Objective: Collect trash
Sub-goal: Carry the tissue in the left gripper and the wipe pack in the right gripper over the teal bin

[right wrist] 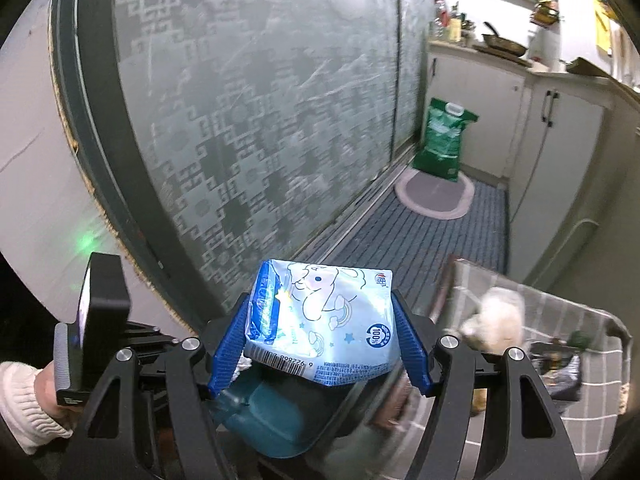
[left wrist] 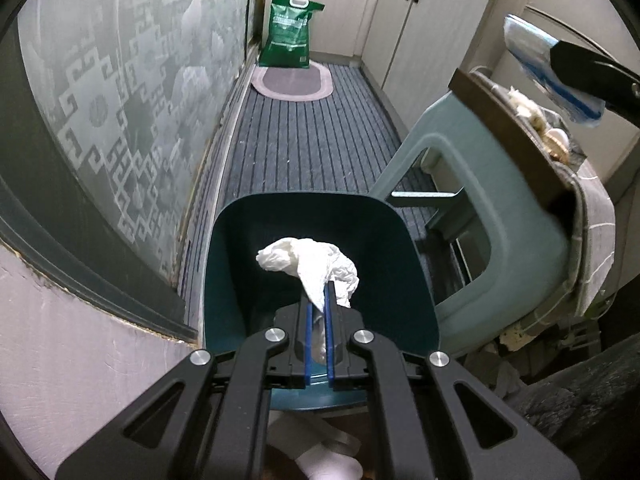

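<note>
My left gripper (left wrist: 320, 294) is shut on a crumpled white tissue (left wrist: 308, 266). It holds the tissue over the open mouth of a dark teal bin (left wrist: 236, 280). My right gripper (right wrist: 322, 300) is shut on a light blue tissue pack (right wrist: 324, 328) with a cartoon print, its blue fingers (right wrist: 230, 344) pressing both sides. That pack hangs above the teal bin (right wrist: 264, 420). In the left wrist view the right gripper (left wrist: 592, 76) with its pack (left wrist: 528, 48) shows at the upper right.
A pale green plastic stool (left wrist: 480, 184) stands right of the bin. A cloth-covered table (right wrist: 568, 320) with scraps is at the right. A frosted glass door (left wrist: 120, 100) runs along the left. A green bag (left wrist: 290, 32) and oval mat (left wrist: 292, 80) lie beyond. A sleeved hand (right wrist: 24, 400) shows at the left.
</note>
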`<state>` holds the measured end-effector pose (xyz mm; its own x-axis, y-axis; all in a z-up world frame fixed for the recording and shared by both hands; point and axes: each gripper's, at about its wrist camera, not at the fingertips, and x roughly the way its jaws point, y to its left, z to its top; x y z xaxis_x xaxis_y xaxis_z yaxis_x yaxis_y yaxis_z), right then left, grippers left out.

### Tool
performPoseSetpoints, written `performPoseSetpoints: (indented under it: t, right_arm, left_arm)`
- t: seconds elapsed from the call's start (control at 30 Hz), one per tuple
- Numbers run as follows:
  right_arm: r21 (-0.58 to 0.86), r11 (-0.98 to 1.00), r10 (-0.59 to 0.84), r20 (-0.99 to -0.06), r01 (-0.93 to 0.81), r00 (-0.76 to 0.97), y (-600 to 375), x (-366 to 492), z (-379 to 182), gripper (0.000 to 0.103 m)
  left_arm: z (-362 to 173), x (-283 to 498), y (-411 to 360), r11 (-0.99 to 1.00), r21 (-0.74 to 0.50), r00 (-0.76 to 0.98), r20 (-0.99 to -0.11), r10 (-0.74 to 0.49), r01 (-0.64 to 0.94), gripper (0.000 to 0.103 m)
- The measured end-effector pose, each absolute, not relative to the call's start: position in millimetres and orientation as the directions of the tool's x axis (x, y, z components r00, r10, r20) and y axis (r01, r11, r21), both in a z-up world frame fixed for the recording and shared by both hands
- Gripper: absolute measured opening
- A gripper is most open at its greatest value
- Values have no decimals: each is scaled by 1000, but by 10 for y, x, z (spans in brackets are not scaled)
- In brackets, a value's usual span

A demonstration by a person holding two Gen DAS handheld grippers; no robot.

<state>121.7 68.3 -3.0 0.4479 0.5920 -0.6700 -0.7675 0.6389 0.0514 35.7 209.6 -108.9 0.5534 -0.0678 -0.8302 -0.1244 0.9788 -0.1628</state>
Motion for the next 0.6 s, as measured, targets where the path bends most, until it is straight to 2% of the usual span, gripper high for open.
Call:
performPoseSetpoints:
  t: [0.23,0.3,0.33,0.37,0.6]
  right_arm:
    - [59,619,575,-713,-783,401,835,1189,-199,68]
    - [60,620,569,-721,-782,396,869,1202,-240,68]
    - [66,620,567,-726,-782,389,888,1208,-274,68]
    - [71,619,565,-733,-782,380,904,1215,-315,68]
    - [66,606,548,-757,-793,355,1071,1211,-544,68]
  left_arm:
    - [-1258,401,2096,980,-153,507,-859,-69,-126,7]
    - [-1306,414,2108,982,-137,505,-861,-55,-128,12]
    - [-1320,413,2109,983,-125,503,-863,-43,-131,22]
    - [-1332,412,2113,984,-118,501,-865,-35,-134,27]
    - [-1106,302,2191,982,-107,550,-835,-5,-154,26]
